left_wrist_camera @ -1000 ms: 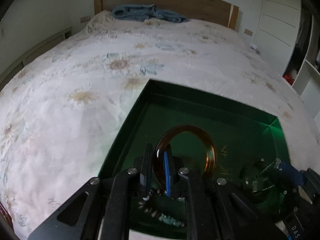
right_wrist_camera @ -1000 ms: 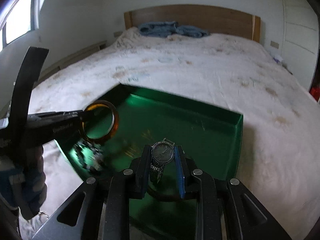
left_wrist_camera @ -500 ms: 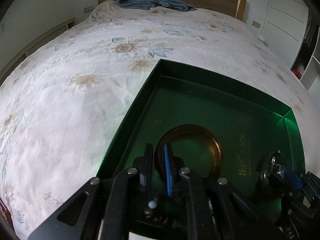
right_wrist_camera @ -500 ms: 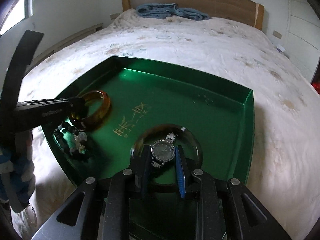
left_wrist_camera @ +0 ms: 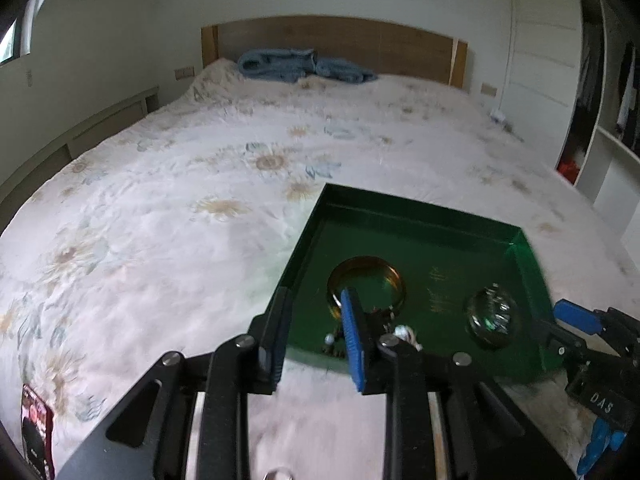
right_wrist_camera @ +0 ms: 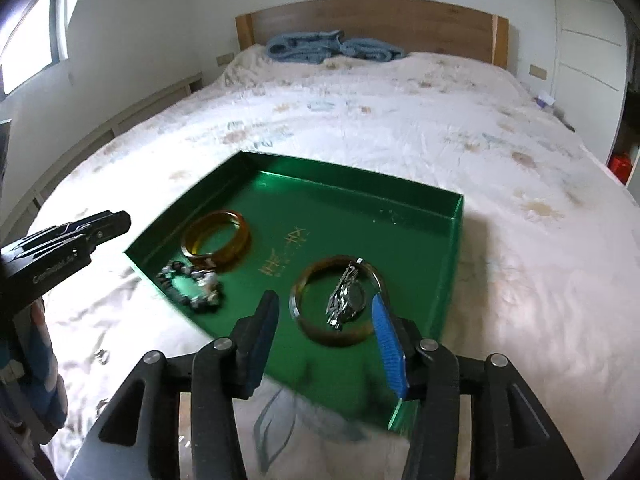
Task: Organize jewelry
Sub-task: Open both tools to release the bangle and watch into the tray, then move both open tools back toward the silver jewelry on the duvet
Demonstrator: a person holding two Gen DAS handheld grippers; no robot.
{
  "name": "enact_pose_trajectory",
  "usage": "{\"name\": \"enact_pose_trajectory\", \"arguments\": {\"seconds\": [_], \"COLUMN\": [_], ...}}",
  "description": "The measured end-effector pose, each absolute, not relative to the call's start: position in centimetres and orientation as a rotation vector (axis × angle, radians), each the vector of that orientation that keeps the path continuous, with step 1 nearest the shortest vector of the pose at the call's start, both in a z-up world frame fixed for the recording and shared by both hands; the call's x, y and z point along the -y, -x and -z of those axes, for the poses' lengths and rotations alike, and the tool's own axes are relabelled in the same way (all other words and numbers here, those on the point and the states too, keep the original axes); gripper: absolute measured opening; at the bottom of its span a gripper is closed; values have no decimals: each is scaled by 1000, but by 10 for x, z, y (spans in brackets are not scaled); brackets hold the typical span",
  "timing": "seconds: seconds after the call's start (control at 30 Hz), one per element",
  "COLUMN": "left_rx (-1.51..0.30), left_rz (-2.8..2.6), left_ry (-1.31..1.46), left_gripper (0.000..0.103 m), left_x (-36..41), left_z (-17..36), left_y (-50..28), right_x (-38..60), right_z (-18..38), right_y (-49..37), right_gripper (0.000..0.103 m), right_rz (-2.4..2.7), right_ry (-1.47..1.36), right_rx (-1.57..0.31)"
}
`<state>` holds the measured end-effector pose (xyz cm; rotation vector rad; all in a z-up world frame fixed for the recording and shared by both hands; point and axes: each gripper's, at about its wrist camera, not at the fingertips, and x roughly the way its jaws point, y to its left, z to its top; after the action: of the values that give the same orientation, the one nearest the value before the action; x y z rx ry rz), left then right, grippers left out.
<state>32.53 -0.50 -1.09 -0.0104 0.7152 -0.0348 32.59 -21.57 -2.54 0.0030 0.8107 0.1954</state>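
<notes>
A green tray (right_wrist_camera: 360,184) lies on the bed. In it are an amber bangle (right_wrist_camera: 218,240), a beaded bracelet (right_wrist_camera: 192,284), and a silver watch (right_wrist_camera: 348,300) resting across a darker bangle (right_wrist_camera: 316,332). My right gripper (right_wrist_camera: 324,312) hovers just above the watch; its jaws are opening and the pads touch nothing. My left gripper (left_wrist_camera: 316,308) is pulled back over the tray's (left_wrist_camera: 420,216) near left corner, jaws opening and empty, with the amber bangle (left_wrist_camera: 366,280) lying beyond them. The watch (left_wrist_camera: 490,316) and the right gripper (left_wrist_camera: 568,320) show at the right.
The floral bedcover (left_wrist_camera: 160,220) spreads all around the tray. A blue blanket (right_wrist_camera: 332,46) is bunched against the wooden headboard (right_wrist_camera: 380,16). White wardrobe doors (left_wrist_camera: 536,80) stand at the right. A red and black packet (left_wrist_camera: 36,428) lies at the bed's near left edge.
Left jaws let go of the amber bangle, which now lies flat in the tray, and drew back. Right jaws let go of the watch, which rests on the darker bangle.
</notes>
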Motion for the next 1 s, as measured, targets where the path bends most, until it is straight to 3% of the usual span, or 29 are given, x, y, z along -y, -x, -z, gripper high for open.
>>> {"name": "enact_pose_trajectory", "arguments": {"seconds": [0.63, 1.0], "left_rx": [-671, -712], "left_rz": [-14, 128], "left_ry": [48, 22], "left_gripper": [26, 28], "left_x": [-76, -20], "left_z": [-46, -35], "left_y": [-186, -130], "right_x": [280, 316], "right_z": [-41, -29], "right_y": [-161, -107], "right_gripper": [50, 50], "right_rz": [-100, -94], "right_ry": [-36, -86], "right_rx": [-677, -689]}}
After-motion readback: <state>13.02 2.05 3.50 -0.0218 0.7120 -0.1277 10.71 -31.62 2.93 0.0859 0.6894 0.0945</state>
